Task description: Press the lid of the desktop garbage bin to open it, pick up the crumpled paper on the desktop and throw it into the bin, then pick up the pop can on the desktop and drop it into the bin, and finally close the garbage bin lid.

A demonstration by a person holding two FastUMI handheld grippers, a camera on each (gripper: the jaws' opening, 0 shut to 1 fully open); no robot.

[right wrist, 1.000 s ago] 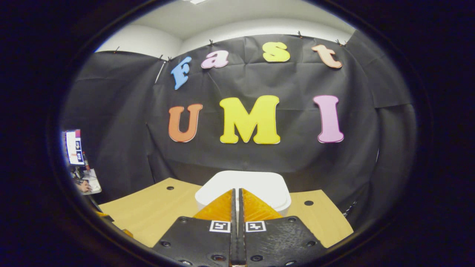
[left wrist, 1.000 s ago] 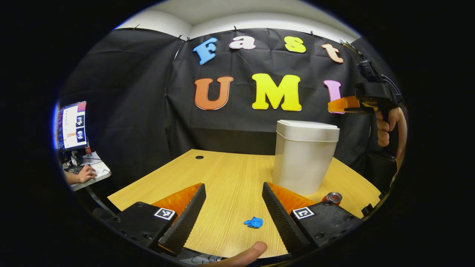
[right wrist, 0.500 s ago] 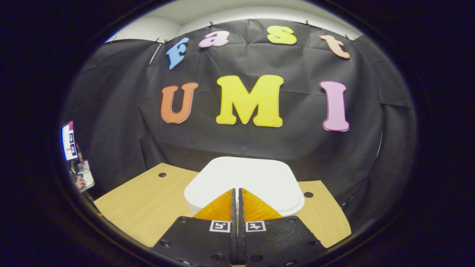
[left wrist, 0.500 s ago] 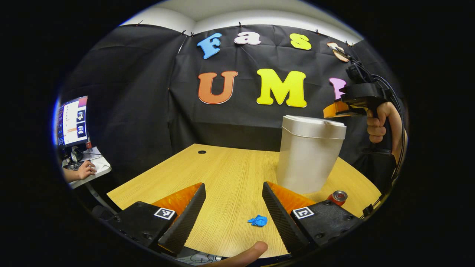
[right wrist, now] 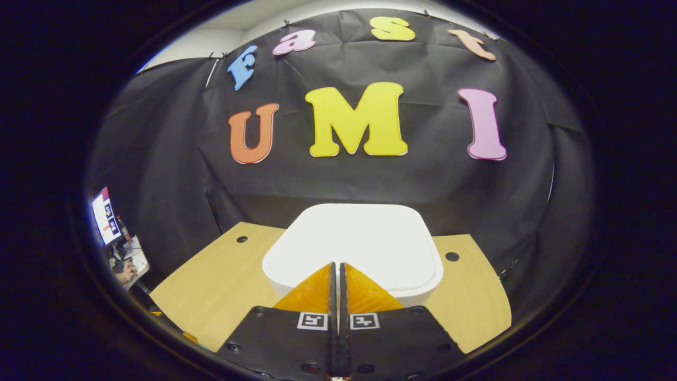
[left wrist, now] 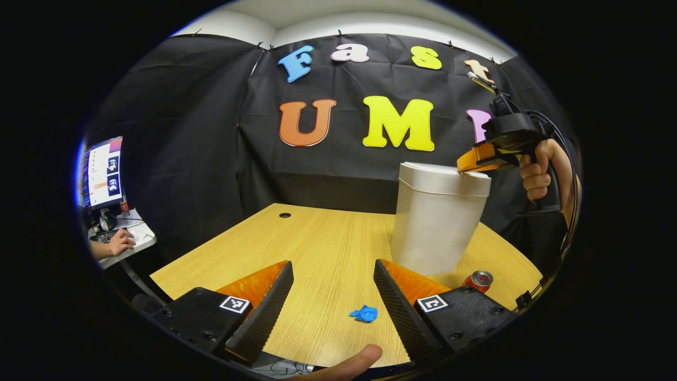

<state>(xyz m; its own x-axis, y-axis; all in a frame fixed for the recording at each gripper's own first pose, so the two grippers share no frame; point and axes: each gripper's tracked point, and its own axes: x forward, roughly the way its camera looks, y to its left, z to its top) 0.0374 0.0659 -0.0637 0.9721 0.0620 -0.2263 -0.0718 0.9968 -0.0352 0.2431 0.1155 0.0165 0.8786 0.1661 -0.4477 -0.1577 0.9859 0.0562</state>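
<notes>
Right gripper view looks down over the right gripper [right wrist: 336,264], its two wedge-shaped fingers pressed flat together with nothing between them, the tip lying at the near edge of the lid [right wrist: 353,243]. That lid is smooth, matte white plastic, a rounded square, closed on the bin. In the left gripper view the garbage bin [left wrist: 437,222] stands upright on the surface [left wrist: 317,248], a tapered, satiny pale tub narrowing toward its base, with the right gripper [left wrist: 460,166] touching the lid's right edge, held by a hand [left wrist: 539,172]. The surface is light wood-grain laminate with a small round cable hole. The left gripper [left wrist: 333,270] hovers low with its ribbed jaws spread wide and empty. Between them, on the wood, lies the crumpled paper [left wrist: 364,314], a small blue wad. The pop can [left wrist: 478,279], red with a metal top, stands just right of the bin's base.
</notes>
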